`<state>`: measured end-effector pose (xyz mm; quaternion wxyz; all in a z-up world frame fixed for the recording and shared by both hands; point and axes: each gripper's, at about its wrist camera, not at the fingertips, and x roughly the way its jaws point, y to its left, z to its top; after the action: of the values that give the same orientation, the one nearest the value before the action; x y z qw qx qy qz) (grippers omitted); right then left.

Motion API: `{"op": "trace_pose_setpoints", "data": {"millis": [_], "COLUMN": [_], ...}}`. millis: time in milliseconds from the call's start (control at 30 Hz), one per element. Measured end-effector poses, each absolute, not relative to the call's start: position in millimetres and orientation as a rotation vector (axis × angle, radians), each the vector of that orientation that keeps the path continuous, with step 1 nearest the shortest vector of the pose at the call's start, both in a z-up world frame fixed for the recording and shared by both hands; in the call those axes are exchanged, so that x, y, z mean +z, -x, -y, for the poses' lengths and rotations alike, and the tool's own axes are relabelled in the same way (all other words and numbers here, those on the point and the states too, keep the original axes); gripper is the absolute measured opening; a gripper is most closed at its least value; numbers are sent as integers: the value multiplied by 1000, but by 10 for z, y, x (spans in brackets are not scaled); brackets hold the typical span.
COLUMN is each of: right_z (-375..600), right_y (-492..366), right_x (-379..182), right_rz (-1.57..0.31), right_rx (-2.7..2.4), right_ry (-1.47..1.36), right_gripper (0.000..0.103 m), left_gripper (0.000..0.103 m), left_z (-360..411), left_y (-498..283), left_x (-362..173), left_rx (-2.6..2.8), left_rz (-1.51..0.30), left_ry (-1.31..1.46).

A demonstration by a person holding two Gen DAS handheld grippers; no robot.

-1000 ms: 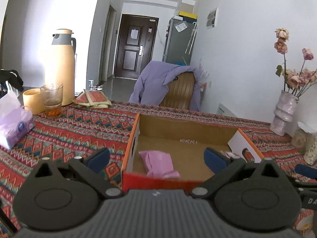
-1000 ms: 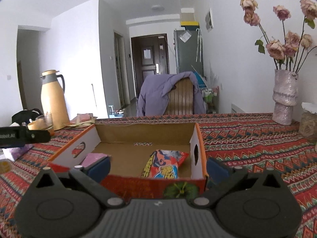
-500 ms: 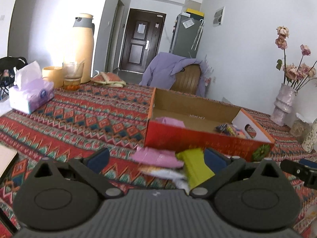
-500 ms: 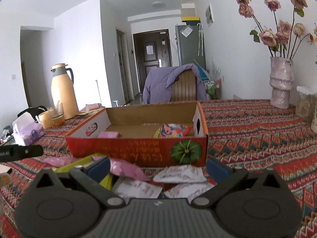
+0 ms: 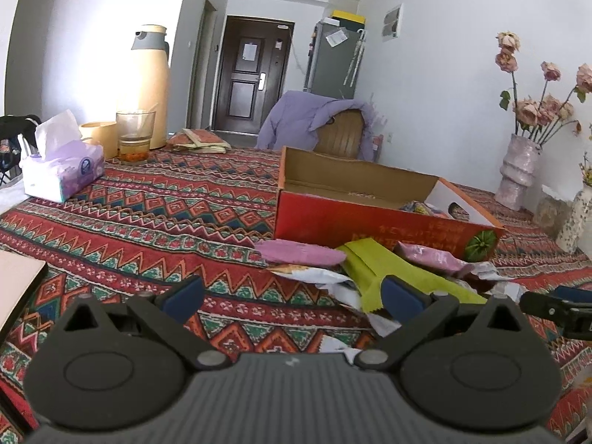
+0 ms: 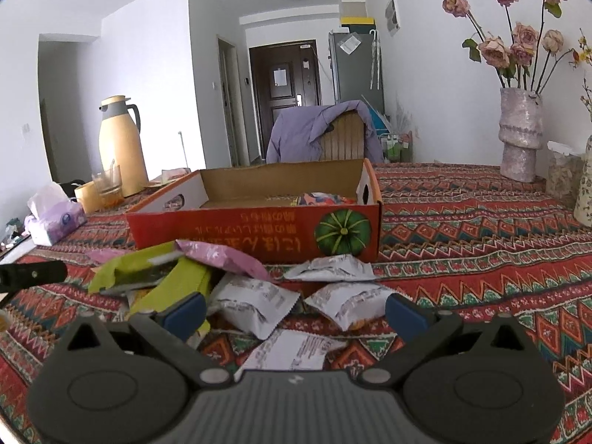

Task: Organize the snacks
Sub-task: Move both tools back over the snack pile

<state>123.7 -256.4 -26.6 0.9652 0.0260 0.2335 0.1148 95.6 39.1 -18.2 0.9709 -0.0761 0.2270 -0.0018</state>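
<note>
two hand-held grippers (image 5: 292, 298) (image 6: 294, 309) spread empty, white packets (image 6: 255, 301) only in right view

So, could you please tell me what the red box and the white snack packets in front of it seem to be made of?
The red box looks like corrugated cardboard: matte brown inside, printed red outside, with cut handle holes. The white snack packets look like thin plastic or foil film, since they crinkle and shine slightly; which of the two I cannot tell.

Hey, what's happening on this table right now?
A person with two handheld grippers is sorting snacks. Both the left gripper and right gripper are open and empty, poised over a pile of snack packets lying in front of the red cardboard box, which holds a colourful packet.
</note>
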Motion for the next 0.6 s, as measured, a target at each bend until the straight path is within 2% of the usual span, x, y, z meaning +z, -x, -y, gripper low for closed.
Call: {"op": "trace_pose_setpoints", "data": {"millis": [600], "right_z": [2379], "right_y": [-1359], "right_x": [-448], "right_rz": [-577], "right_rx": [190], "right_ry": [21], "right_gripper": [102], "left_gripper": [103], "left_z": [-355], "left_y": [-1020], "left_x": [-255], "left_rx": [-25], "left_rz": [-493], "left_ry": [150]}}
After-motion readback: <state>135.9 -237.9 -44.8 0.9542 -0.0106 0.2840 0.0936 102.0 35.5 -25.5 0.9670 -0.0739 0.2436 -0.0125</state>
